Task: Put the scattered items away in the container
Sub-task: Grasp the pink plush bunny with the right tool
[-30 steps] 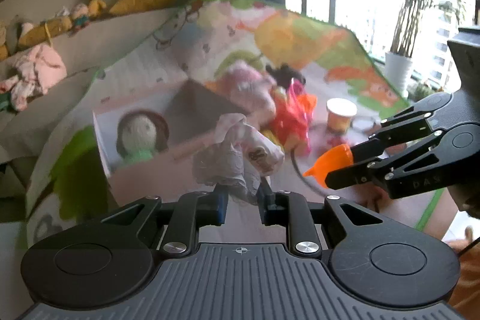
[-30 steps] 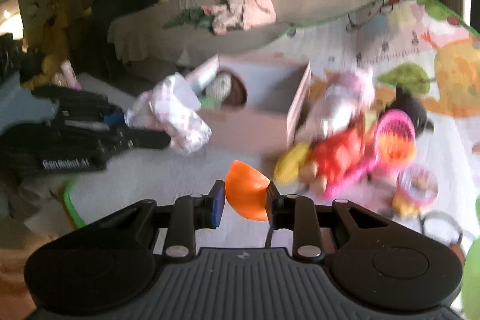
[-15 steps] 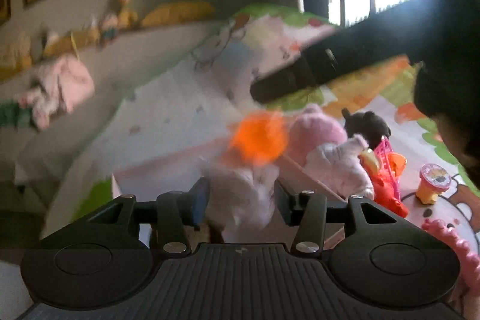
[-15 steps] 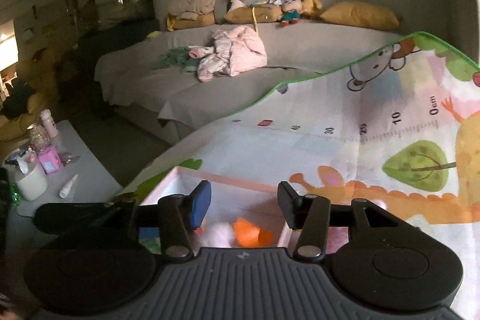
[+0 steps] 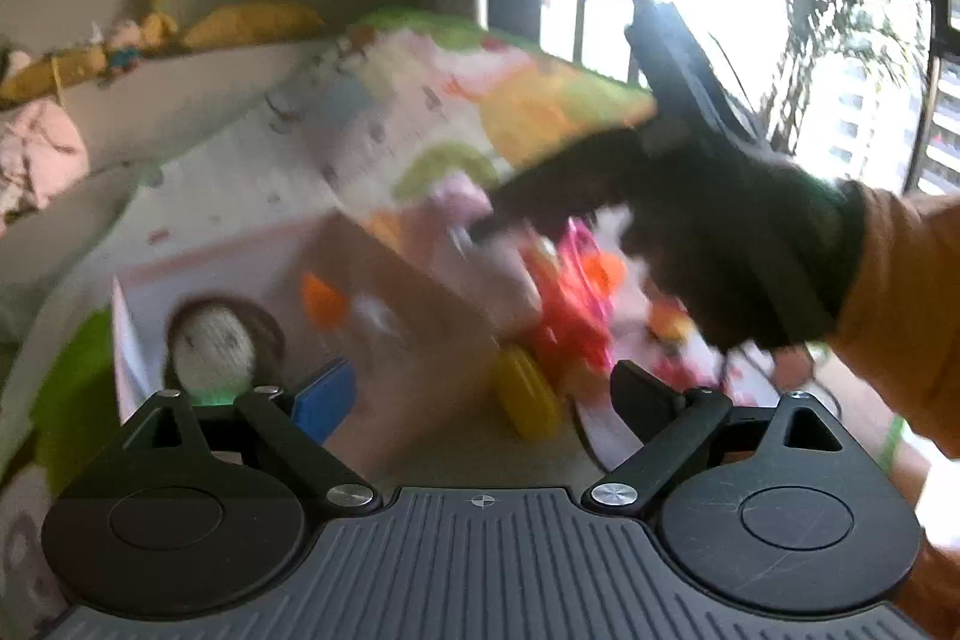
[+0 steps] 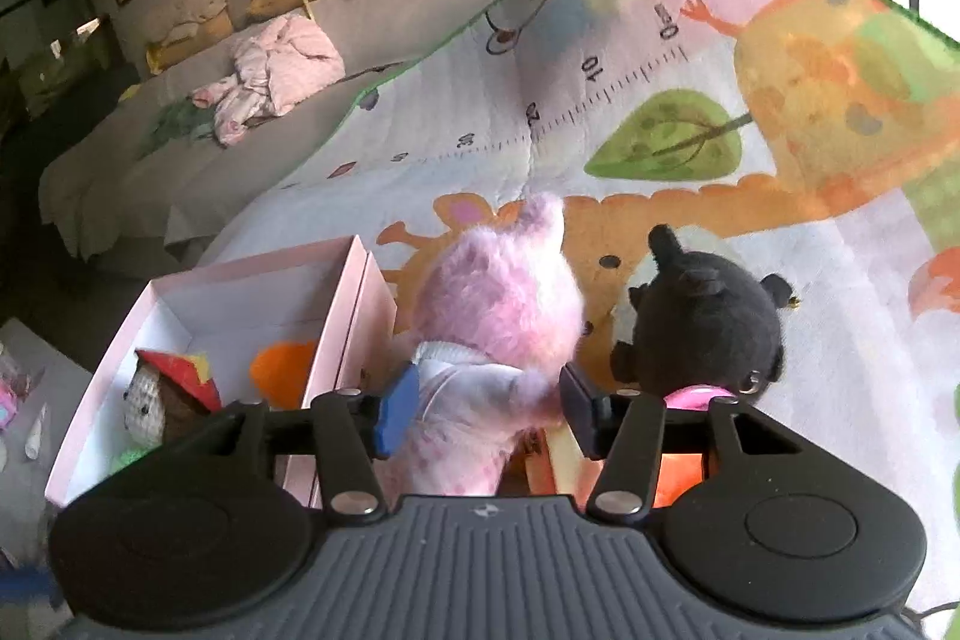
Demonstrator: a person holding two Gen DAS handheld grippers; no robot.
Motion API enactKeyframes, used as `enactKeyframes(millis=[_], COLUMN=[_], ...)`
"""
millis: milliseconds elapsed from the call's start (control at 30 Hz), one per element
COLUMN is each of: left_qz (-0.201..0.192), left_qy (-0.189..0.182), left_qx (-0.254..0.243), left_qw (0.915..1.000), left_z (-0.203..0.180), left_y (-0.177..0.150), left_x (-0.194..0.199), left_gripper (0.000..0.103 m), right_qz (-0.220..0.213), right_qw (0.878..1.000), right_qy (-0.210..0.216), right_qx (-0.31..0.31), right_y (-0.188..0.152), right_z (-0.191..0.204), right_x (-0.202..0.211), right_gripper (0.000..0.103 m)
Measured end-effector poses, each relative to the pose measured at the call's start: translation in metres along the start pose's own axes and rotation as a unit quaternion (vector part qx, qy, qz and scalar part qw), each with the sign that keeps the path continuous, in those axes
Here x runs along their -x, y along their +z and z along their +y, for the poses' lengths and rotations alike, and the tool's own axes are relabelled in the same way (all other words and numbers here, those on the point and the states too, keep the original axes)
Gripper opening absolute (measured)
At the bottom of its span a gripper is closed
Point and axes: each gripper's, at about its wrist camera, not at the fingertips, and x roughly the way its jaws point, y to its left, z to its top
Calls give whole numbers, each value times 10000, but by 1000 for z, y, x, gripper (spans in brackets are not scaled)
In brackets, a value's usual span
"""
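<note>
1. Left gripper [image 5: 480,394]: its jaws have just been opening and now stand spread wide with nothing between them. The crumpled pale cloth it pinched a second ago is gone from it; a blurred pale patch in the pink box [image 5: 198,268] may be that cloth, cannot confirm.
2. Right gripper [image 6: 486,412]: the orange cup [image 6: 282,364] it carried a second ago now lies inside the box, near the right wall, beside the knitted doll [image 6: 162,400] at the near left.
3. The right gripper's jaws have just been opening and are part spread around the pink plush toy [image 6: 498,316], which stands on the play mat [image 6: 600,112] just right of the box. Pads look close to the toy's clothed body; no squeeze visible.
4. Black plush toy [image 6: 702,322] sits right of the pink one, touching or nearly so.
5. Judgement: two items delivered, box far from full. Pink plush is the next pick; several toys are left on the mat.
</note>
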Motion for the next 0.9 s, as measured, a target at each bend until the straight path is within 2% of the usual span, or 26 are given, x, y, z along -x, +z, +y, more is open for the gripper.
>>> enactKeyframes(millis=[33, 133, 233, 300, 367, 533, 633, 733, 900], left_qz=[111, 341, 381, 421, 492, 543, 599, 681, 581], left_qy=[0, 63, 101, 140, 164, 103, -3, -92, -154], left_qx=[39, 195, 277, 309, 358, 339, 357, 342, -177], left_qw=[9999, 9992, 9988, 9985, 9980, 9979, 9976, 9971, 9980], left_z=[-1, 2, 6, 9, 13, 15, 11, 1, -28], left_y=[-5, -13, -17, -20, -22, -25, -29, -31, -28], left_x=[-3, -11, -10, -9, -7, -1, -1, -2, 16], left_gripper=[95, 95, 96, 96, 96, 96, 96, 96, 97], right_qz=[-37, 21, 330, 310, 222, -255, -503, -643, -626], right_qw=[10000, 9996, 9987, 9988, 9993, 9994, 9981, 9968, 9956], right_qy=[-45, -243, -248, -229, -123, 90, 62, 221, 585], right_qx=[-7, 147, 303, 292, 270, 219, 340, 412, 388], right_y=[3, 12, 11, 10, 8, 0, -6, -18, -41], right_z=[0, 9, 12, 12, 11, 2, 5, 8, 7], right_x=[-6, -28, -52, -46, -28, 48, 88, 123, 168], right_gripper=[54, 70, 71, 68, 67, 66, 66, 66, 66])
